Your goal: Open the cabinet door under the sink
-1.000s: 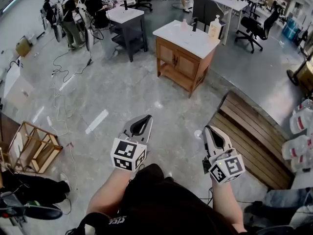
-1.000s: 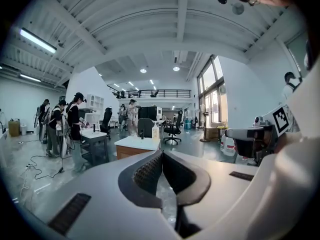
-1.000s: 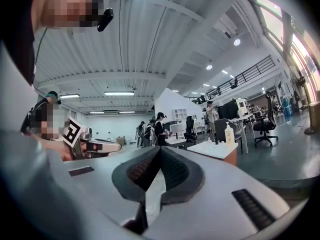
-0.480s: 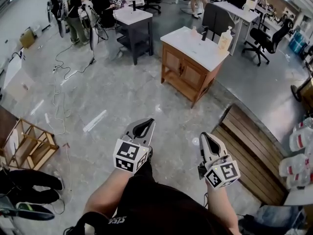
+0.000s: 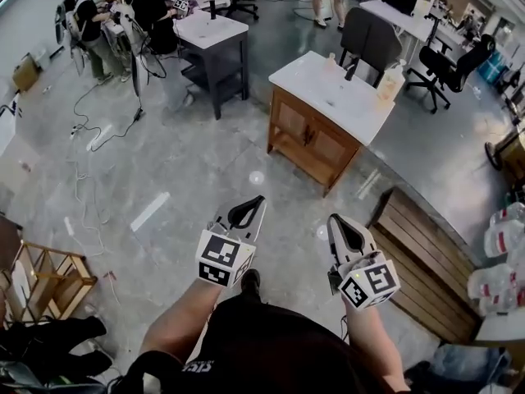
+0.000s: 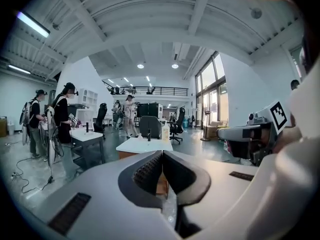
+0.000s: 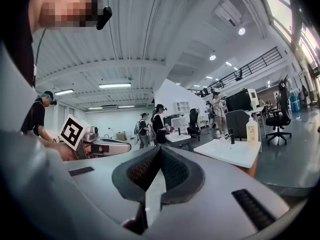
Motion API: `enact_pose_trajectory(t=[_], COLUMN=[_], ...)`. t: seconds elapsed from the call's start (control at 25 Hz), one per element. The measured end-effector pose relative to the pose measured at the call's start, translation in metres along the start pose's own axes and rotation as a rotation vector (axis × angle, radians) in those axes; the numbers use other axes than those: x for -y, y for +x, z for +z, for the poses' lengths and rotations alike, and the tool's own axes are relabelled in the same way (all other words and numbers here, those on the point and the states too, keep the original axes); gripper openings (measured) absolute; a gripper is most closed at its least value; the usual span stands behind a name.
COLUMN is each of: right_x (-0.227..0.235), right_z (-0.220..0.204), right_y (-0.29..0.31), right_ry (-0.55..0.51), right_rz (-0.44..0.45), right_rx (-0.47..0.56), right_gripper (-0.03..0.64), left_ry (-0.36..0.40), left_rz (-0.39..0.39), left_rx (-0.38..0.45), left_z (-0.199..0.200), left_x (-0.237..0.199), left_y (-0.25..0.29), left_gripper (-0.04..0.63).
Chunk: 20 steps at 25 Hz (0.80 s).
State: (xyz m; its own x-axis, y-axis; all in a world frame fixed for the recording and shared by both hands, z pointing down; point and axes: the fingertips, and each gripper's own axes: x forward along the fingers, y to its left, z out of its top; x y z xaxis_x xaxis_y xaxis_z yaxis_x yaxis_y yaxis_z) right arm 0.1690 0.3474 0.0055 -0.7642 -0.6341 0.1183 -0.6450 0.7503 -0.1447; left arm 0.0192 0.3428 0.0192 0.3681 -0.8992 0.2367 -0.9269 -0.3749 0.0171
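My left gripper [image 5: 256, 204] and right gripper [image 5: 334, 220] are both closed on nothing, held over the floor [image 5: 205, 171]. Well ahead stands the sink cabinet [image 5: 316, 142], its two doors [image 5: 289, 121] under the countertop's [image 5: 328, 97] near edge. I'd approach that front squarely and open the jaws early. I can't make out the door handles from here.

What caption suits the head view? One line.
Shut and empty, the left gripper and right gripper point toward the wooden sink cabinet, its doors closed.
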Motion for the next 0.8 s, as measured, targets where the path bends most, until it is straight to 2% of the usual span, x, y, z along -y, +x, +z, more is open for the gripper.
enact_pose_trajectory(t=[0.16, 0.32, 0.8], right_x=[0.003, 0.013, 0.072], right_z=[0.007, 0.006, -0.014], right_y=[0.066, 0.109, 0.180], right_ry=[0.005, -0.003, 0.048], right_rz=[-0.007, -0.017, -0.035], right_rx=[-0.012, -0.041, -0.087], right_gripper=[0.012, 0.012, 0.012], left_ry=[0.035, 0.007, -0.037], left_rz=[-0.013, -0.017, -0.066], left_rx=[-0.018, -0.016, -0.056], left_z=[0.002, 0.001, -0.012], left_x=[-0.061, -0.101, -0.147], left_y=[0.027, 0.047, 0.127], left_gripper=[0.018, 0.018, 0.018])
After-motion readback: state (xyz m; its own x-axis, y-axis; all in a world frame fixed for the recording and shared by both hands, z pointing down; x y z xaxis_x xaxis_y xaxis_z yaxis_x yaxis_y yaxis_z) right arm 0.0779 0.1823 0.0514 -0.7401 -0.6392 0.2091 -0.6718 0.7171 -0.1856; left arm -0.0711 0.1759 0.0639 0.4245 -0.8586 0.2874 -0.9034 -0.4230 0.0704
